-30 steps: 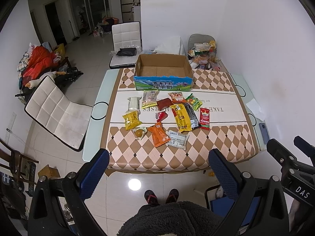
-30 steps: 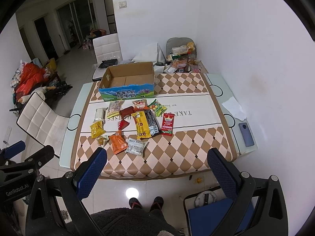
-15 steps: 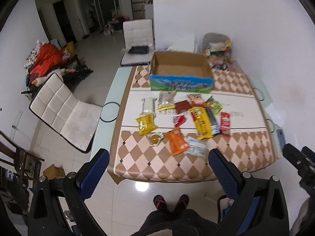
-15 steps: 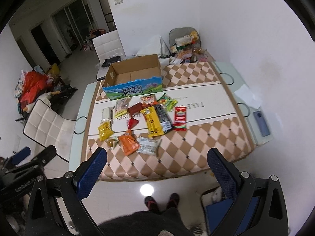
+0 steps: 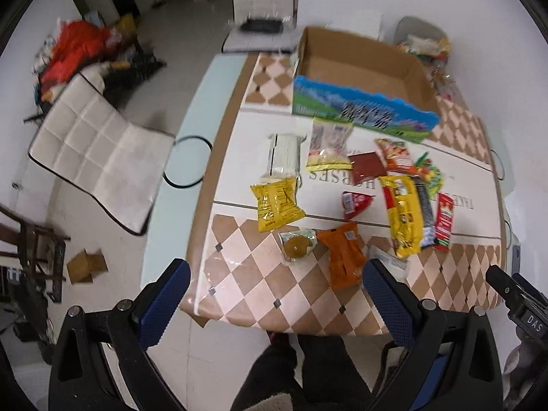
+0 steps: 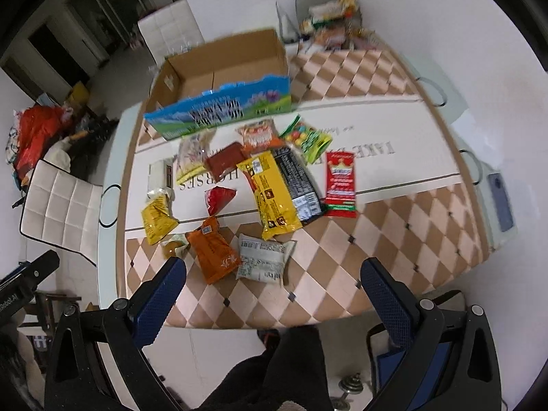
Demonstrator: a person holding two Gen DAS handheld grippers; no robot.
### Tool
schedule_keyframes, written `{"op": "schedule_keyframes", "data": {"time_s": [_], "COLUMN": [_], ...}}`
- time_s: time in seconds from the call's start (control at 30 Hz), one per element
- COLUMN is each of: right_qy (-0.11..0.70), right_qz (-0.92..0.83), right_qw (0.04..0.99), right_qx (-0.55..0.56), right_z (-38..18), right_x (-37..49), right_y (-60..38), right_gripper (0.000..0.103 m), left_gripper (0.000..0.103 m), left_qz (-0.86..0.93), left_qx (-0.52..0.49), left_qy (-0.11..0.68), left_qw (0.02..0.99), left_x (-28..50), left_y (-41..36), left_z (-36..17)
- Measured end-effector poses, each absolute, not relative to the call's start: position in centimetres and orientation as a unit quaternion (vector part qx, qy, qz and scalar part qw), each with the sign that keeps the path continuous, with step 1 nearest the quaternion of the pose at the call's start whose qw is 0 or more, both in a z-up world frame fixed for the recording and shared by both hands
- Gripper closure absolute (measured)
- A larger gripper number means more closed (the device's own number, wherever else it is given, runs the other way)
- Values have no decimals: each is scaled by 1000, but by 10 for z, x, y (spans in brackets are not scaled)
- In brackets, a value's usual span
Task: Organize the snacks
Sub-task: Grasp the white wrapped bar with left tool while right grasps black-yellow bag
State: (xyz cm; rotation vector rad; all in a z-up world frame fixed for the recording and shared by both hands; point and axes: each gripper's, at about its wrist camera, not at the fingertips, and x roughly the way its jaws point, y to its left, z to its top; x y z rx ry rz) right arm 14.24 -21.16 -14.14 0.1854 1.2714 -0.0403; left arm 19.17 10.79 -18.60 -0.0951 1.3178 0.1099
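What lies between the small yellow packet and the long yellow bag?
A red triangular packet, seen in both wrist views, sits alone on the white strip between the small yellow packet and the long yellow bag.

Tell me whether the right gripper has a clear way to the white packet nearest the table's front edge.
Probably yes. The right gripper is open and empty, and the white packet lies flat just ahead of it, uncovered; only the orange packet lies close alongside.

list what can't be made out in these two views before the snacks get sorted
- Box front print: motion blur, left wrist view.
- White packet: mostly behind the left claw's finger.
- Clear-wrapped round snack: partly behind the right claw's finger.
- Far-corner pile: too small.
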Motion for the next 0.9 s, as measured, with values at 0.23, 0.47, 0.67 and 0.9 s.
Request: {"op": "schedule_keyframes", "data": {"time_s": [0.23, 0.47, 0.67, 0.9], "right_qy": [643, 697, 730, 751], "right_qz": [-4, 1, -3, 0], "right_qw": [761, 712, 679, 657], "right_qx": [83, 90, 82, 65], "right_z": [-222, -304, -356, -394], "right_x": [220, 275, 306, 332], "right_y": [-219, -230, -229, -217], "right_gripper": [0, 0, 0, 0], "left_gripper": [0, 1, 2, 2], "left_qz": [74, 82, 86, 73], "left_qx": [-45, -43, -33, -22], "left_qy": [664, 704, 737, 754], "left_qw": [743, 705, 670, 653], "left_x": [263, 333, 370, 386], "left_y": [113, 117, 118, 119], "left_z": [-258, -328, -384, -417]}}
